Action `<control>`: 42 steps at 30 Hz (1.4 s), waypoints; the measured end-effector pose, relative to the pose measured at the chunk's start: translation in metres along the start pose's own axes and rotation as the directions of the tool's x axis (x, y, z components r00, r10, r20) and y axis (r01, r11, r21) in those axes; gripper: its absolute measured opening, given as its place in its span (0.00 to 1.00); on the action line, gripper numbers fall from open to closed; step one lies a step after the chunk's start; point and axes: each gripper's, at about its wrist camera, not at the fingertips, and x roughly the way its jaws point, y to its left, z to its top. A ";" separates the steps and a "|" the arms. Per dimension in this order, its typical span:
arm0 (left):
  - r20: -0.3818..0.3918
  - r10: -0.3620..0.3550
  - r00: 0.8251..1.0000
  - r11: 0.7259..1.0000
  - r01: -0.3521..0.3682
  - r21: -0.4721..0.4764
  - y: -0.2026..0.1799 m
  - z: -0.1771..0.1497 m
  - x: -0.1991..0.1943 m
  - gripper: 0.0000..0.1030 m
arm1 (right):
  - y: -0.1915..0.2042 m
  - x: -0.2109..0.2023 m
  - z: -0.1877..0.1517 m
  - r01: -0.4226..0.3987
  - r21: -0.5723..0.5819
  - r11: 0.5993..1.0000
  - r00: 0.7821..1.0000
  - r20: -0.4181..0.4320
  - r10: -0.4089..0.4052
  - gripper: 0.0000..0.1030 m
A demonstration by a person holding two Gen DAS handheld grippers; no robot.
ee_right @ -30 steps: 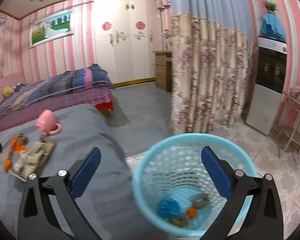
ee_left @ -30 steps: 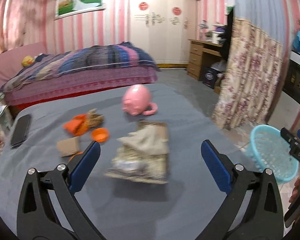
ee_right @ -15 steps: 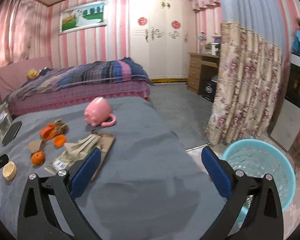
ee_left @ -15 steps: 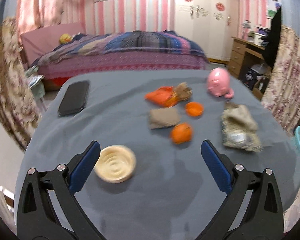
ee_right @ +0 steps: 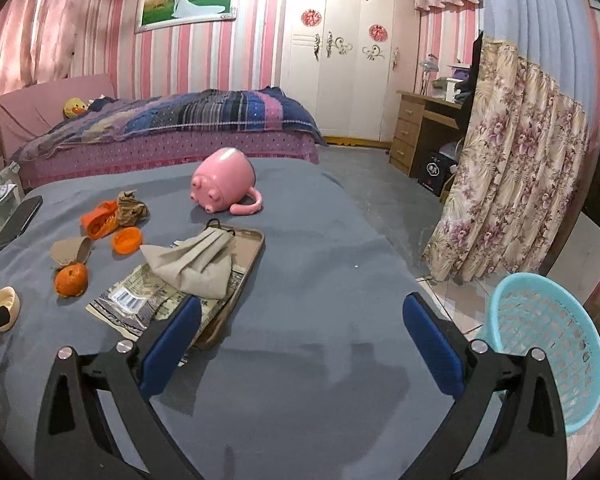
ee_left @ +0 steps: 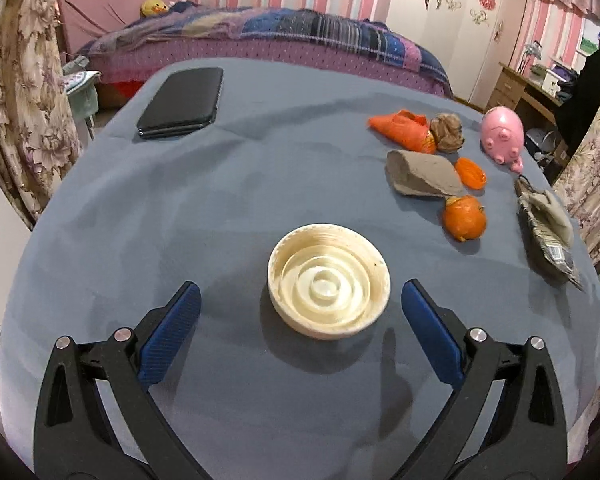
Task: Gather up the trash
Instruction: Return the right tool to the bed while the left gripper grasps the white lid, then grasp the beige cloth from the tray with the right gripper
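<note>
1. While hovering over the cream lid at the bench's left edge, left tongs spread wide, empty.
2. Mid-bench, still uncollected: peel scraps, orange, wrapper.
3. Right tongs likewise spread, empty; basket off the bench's right edge.

Matt grey cloth, glossy cream plastic lid

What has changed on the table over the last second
The left hand-held gripper swung away from the wrapper pile and now sits open around the cream lid, not gripping it. The right hand-held gripper left the blue basket and now hovers open over the grey table. The trash, phone and pink pig mug stayed put.
</note>
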 end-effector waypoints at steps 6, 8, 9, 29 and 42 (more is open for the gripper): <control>-0.012 0.022 1.000 0.997 -0.021 0.078 -0.012 0.004 0.008 0.64 | 0.012 0.013 0.005 -0.047 -0.024 0.999 0.999 -0.011 0.047 0.95; -0.004 0.031 1.000 0.994 -0.030 0.102 -0.016 0.005 0.008 0.59 | 0.020 0.018 0.007 -0.064 -0.043 0.997 0.998 -0.014 0.063 0.96; 0.002 0.035 0.999 0.994 -0.035 0.105 -0.016 0.005 0.007 0.59 | 0.024 0.022 0.008 -0.073 -0.056 0.996 0.997 -0.018 0.072 0.96; 0.188 0.035 0.981 0.990 -0.060 0.129 -0.053 0.040 -0.045 0.59 | 0.063 0.066 0.024 -0.288 -0.115 0.951 0.954 -0.119 0.275 0.20; 0.229 -0.027 0.973 0.985 -0.013 0.171 -0.113 0.035 -0.073 0.59 | -0.024 -0.001 0.033 -0.227 -0.069 0.971 0.973 0.017 0.229 0.17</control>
